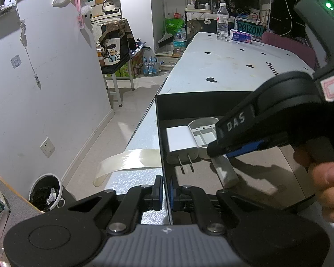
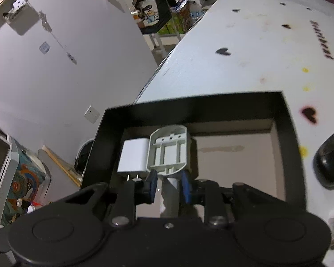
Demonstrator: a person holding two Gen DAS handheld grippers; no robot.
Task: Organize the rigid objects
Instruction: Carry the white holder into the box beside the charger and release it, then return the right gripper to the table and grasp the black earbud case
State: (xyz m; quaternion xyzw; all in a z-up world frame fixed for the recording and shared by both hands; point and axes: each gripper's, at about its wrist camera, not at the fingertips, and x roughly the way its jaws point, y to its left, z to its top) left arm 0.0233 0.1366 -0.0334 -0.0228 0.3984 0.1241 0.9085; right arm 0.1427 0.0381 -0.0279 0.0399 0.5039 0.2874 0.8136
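Note:
A black open box with a grey floor stands at the table's left edge. My left gripper is shut on its left wall. Inside, in the far left corner, lie a white plug charger and a pale oval plastic part. A white cylinder reaches from that part toward the box's near side. Reaching down into the box from the right, my right gripper is shut on the cylinder just below the oval part. Its blue pads press either side.
On the white table with black heart prints, a black mouse lies right of the box. A water bottle and a tissue pack stand at the far end. A tape strip hangs off the left edge above a bin.

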